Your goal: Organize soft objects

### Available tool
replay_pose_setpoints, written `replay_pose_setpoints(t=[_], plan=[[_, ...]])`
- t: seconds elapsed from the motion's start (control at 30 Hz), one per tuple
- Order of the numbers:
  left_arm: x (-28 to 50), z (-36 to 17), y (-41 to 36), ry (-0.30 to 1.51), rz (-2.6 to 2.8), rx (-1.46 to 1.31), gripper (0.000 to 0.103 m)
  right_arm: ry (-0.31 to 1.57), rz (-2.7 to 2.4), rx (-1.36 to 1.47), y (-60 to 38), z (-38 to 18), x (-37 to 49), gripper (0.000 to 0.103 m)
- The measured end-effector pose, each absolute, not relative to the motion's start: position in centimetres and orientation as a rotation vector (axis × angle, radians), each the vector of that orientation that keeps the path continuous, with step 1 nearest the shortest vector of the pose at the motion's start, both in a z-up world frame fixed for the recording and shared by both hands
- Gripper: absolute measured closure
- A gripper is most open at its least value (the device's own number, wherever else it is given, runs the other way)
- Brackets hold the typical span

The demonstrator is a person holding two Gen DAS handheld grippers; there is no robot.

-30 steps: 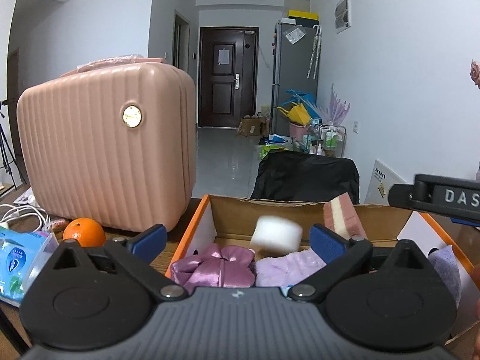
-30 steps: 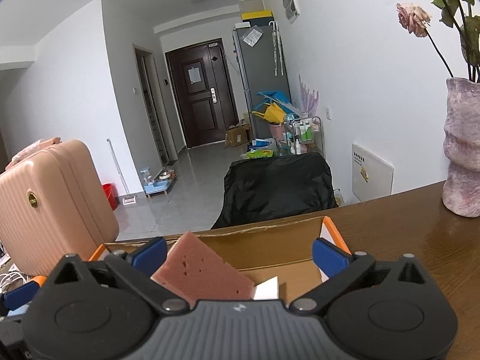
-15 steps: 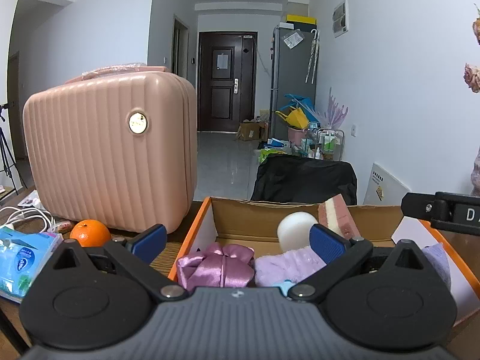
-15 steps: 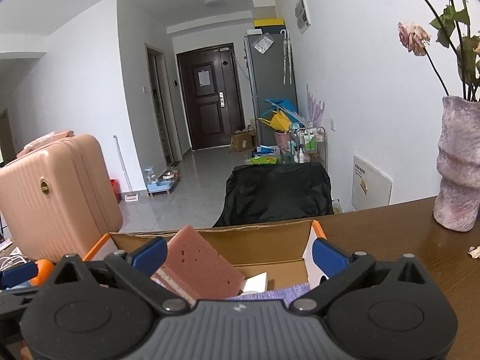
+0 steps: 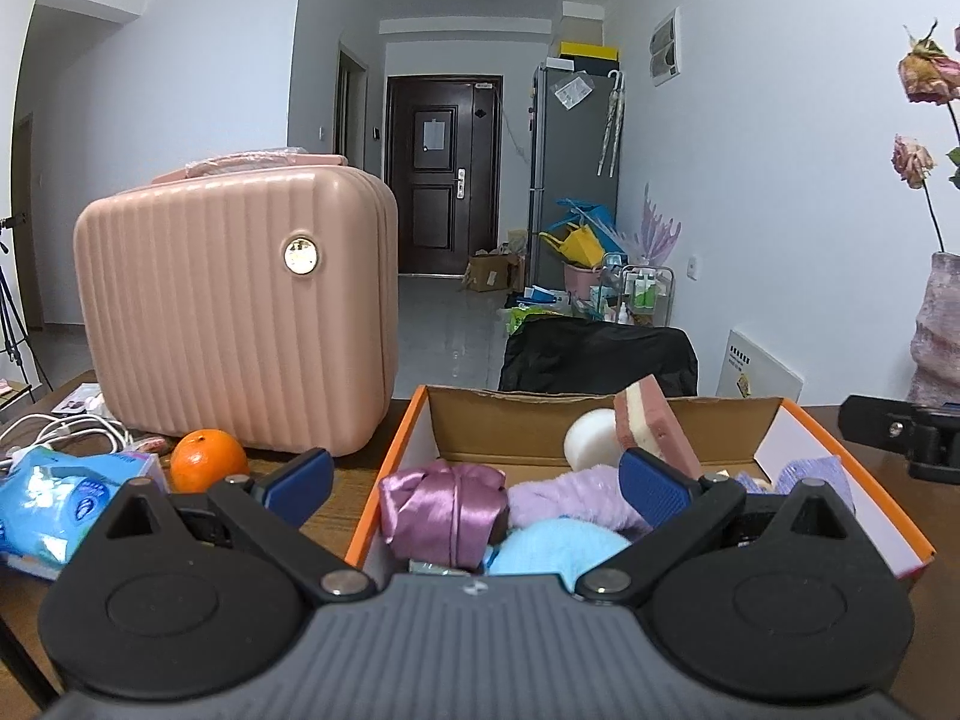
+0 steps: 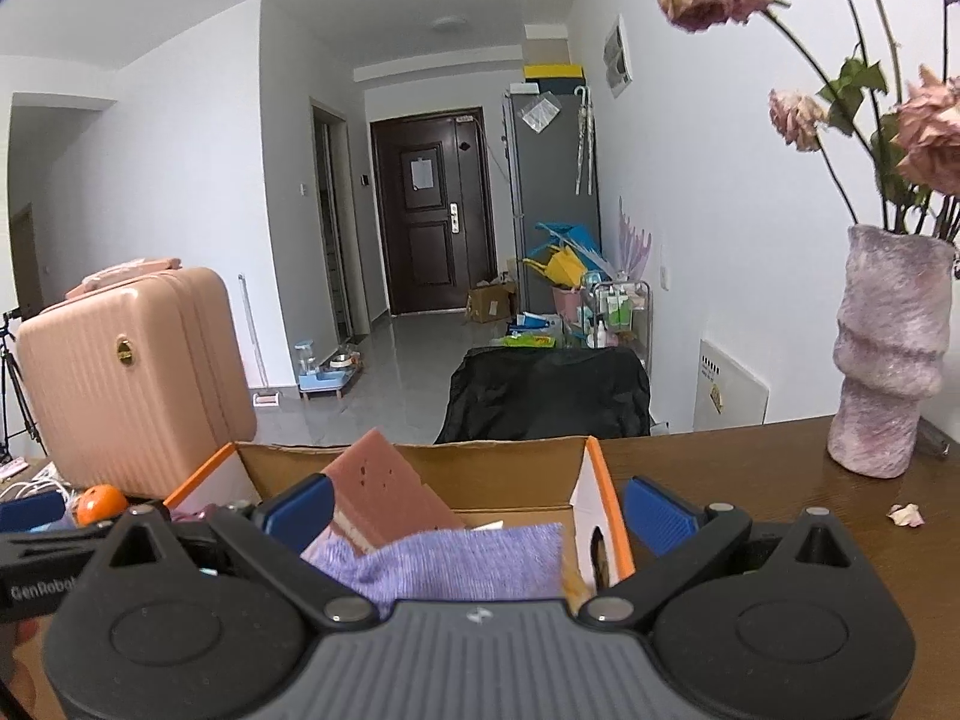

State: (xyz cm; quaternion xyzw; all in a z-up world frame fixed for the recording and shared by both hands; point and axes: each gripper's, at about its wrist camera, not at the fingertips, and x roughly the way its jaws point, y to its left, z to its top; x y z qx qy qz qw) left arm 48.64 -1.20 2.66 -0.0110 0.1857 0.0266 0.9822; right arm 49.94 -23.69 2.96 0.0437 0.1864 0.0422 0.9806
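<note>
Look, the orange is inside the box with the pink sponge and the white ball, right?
Not quite. The orange sits on the table outside the box, beside the pink suitcase. The left wrist view shows it. The pink sponge and white ball are inside.

A second ago the white foam ball (image 5: 591, 438) was a blur in mid-air above the cardboard box (image 5: 600, 420); it now lies still against the box's back wall, touching the pink sponge (image 5: 651, 429). Both tools have drawn back, exposing a blue fluffy cloth (image 5: 552, 546) at the box's near edge.
</note>
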Motion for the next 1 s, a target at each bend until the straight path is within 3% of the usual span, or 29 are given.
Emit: replay_pose_setpoints(t=[1.0], plan=[[28.4,2.5,0.4,0.327,-0.003,0.011,0.000,0.265,0.123,0.079,-26.5,0.6,26.6,0.000]])
